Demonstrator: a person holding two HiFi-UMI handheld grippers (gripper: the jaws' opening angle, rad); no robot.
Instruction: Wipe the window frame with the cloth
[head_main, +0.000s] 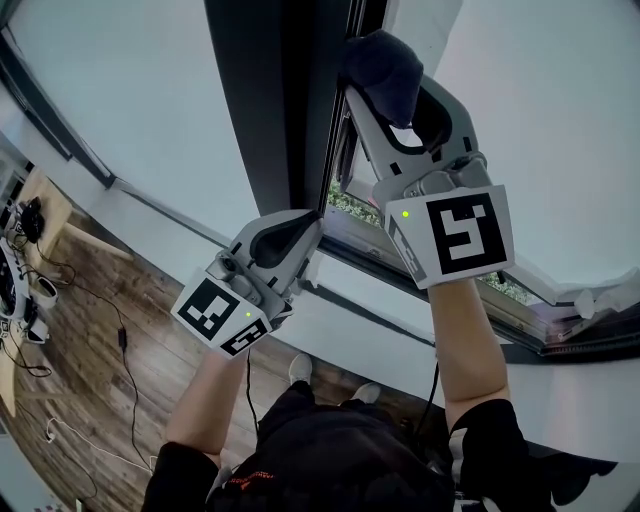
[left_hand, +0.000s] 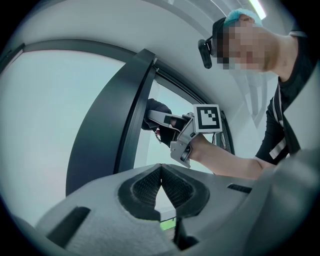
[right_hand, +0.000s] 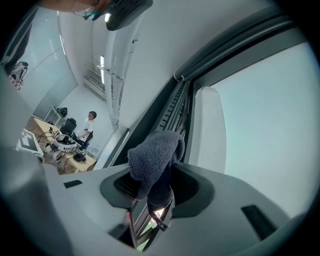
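Your right gripper (head_main: 398, 105) has its jaws clamped on the cloth (head_main: 382, 62), a dark knitted wad bunched over the jaw tips. In the head view the wad sits at about 12 o'clock, against the inner edge of the dark window frame (head_main: 285, 110) where the sash stands open. Your left gripper (head_main: 292, 240) hangs lower, toward 7 o'clock from the right one, jaws together with nothing between them. It is just beside the frame, though whether it touches is not clear.

The wiping stroke looks to be the step in hand. Press the padded bulge of cloth onto the frame, not the bare grey jaw tips, and tilt the gripper so the knit leads. Draw it along the upright in one long line toward 6 o'clock instead of dabbing. In the right gripper view a thin tail of cloth dangles below the jaws, near the ribbed track (right_hand: 173, 116); it could snag there, so steer it wide. The left gripper probably lies in the stroke's path, so shift it toward 9 o'clock first.
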